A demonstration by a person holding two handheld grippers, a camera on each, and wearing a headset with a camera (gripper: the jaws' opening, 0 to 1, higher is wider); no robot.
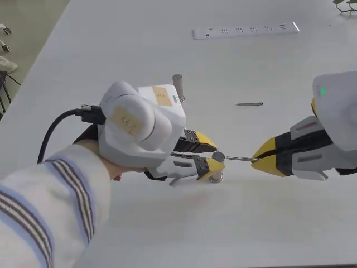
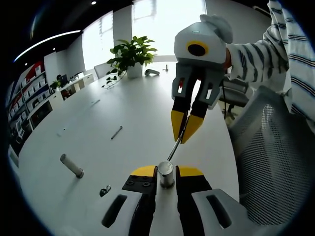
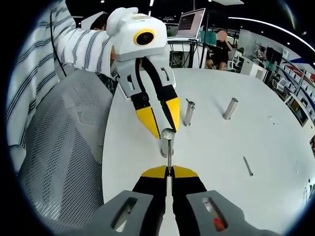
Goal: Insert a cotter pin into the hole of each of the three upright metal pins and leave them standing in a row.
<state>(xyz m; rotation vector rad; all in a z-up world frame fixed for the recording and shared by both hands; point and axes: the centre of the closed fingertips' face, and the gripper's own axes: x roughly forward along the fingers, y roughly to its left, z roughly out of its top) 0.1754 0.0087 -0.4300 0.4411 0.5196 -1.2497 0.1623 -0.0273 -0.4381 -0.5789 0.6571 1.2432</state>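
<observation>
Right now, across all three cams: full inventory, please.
metal pins: 3, silver; one in the left gripper's jaws, two upright on the table beyond it
cotter pins: 2, silver; one loose on the table, one held by the right gripper with its tip at the held metal pin
power strip: 1, white, far side of the table
potted plant: 1, green, far end of the table
small dark item: 1, on the table, too small to identify
table: 1, white
left gripper: white with yellow tips, shut on a metal pin
right gripper: same colours, shut on a cotter pin
sleeve: striped, left arm
</observation>
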